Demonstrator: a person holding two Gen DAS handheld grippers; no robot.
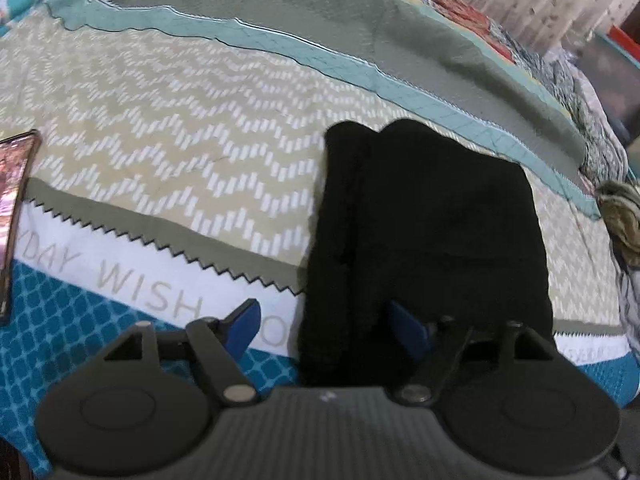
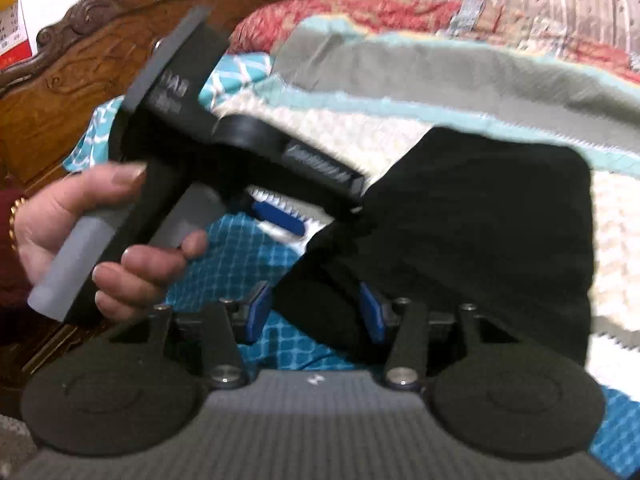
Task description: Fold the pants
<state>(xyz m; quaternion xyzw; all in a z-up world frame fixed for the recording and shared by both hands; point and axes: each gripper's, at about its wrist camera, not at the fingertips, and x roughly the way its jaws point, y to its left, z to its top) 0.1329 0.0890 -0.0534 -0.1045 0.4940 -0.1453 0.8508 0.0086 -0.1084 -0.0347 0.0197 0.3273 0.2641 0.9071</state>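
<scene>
Black pants [image 1: 432, 232] lie folded on the bed [image 1: 160, 128]; left gripper [image 1: 324, 324] wide, right gripper [image 2: 316, 312] half-open, both empty; pinch the near edge squarely before folding.

Left of the left gripper [image 1: 326, 326] the bedspread [image 1: 160, 140] lies bare up to a phone [image 1: 16, 216] at the far left. Ahead, the folded pants [image 1: 432, 232] block. Left of the right gripper [image 2: 316, 312], a hand [image 2: 100, 232] crowds the way.
</scene>
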